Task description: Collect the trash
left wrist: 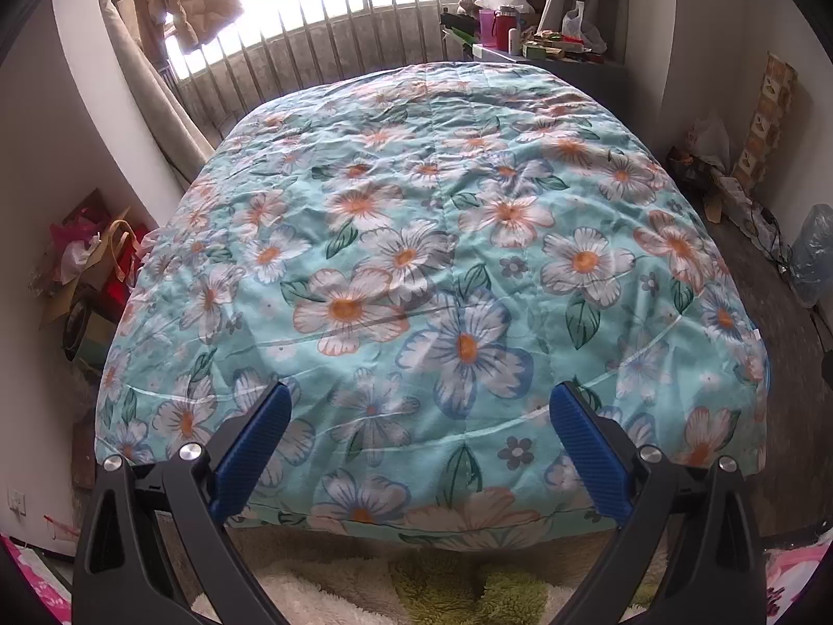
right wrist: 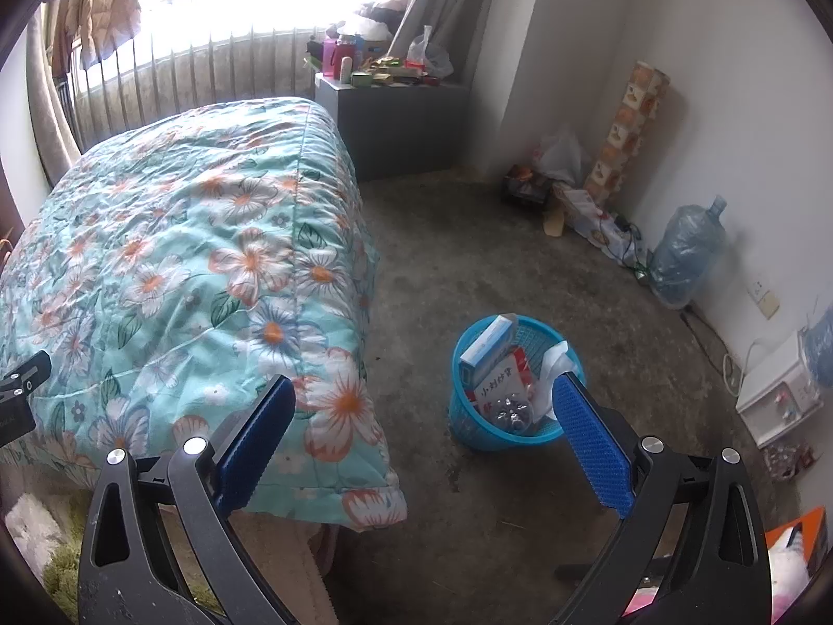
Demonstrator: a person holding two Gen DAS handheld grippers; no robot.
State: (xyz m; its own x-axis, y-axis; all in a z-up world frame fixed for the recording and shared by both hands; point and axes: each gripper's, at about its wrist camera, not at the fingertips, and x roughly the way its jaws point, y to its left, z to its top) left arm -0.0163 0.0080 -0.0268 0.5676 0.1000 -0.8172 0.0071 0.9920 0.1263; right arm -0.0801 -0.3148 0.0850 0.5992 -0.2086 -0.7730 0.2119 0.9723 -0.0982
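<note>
With both grippers held up and carrying nothing, we hover at the foot of the bed, and the floral quilt spreads smooth in front of us with no scrap showing on it. Our left gripper points straight up the bed, jaws spread wide, blue pads framing only the quilt's flowers. Our right gripper is turned off the bed's right-hand corner, jaws just as wide and empty, and that angle makes sense: it looks down at the blue basket standing on the bare floor just beside the bed's right side. Inside the basket we can see the trash sitting together: a white-and-blue box leaning against the rim, a red-and-white packet, a crumpled white tissue and a silvery blister pack. It reads to us as collecting largely done, at least around the bed, though we cannot rule out litter among the clutter along the wall beyond the basket, where a plastic bag and a big water bottle sit. Open jaws look like a ready stance, free to close on whatever piece we spot, with the basket kept near enough the bed for a short drop.
</note>
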